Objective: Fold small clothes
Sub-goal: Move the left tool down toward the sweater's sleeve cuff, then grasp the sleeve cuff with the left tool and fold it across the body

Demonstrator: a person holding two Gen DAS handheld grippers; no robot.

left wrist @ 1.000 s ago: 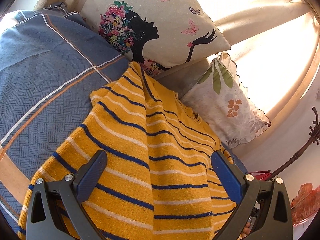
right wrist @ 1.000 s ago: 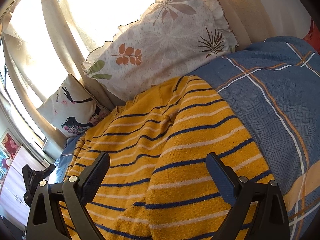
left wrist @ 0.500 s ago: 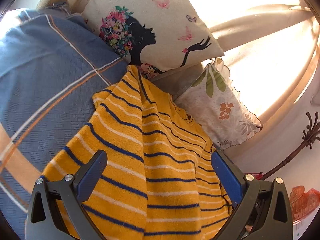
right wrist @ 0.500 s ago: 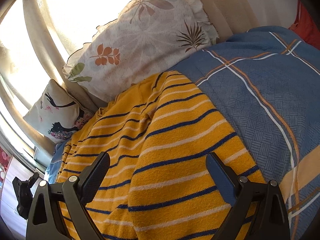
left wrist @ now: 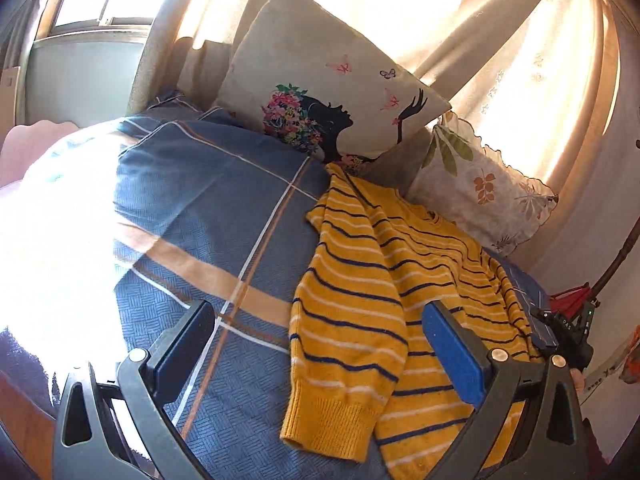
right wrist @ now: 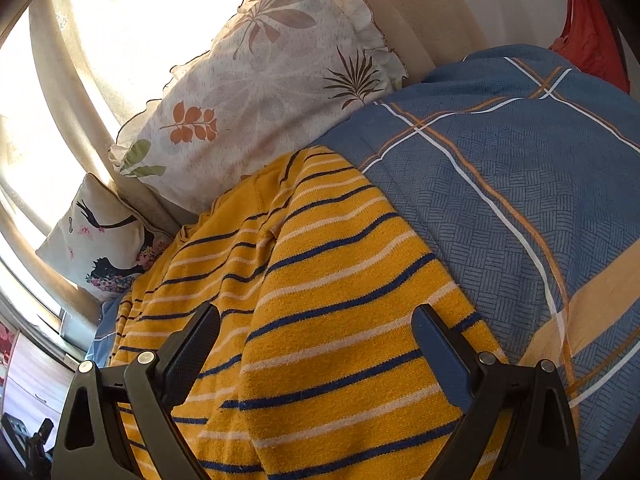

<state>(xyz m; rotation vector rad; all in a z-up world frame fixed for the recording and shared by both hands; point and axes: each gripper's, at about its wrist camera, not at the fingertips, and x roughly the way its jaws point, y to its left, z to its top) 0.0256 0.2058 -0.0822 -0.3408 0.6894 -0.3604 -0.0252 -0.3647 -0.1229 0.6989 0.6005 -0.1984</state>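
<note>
My left gripper: pulled back, gaping, empty; sweater sleeve now folded. Right gripper: gaping, closer.

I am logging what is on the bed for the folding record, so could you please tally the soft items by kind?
Striped yellow sweater: 1
Pillows: 2, the silhouette-print pillow and the leaf-print pillow
Blue plaid bedspread: 1
Total: 4

No readable text, labels or numbers.
</note>
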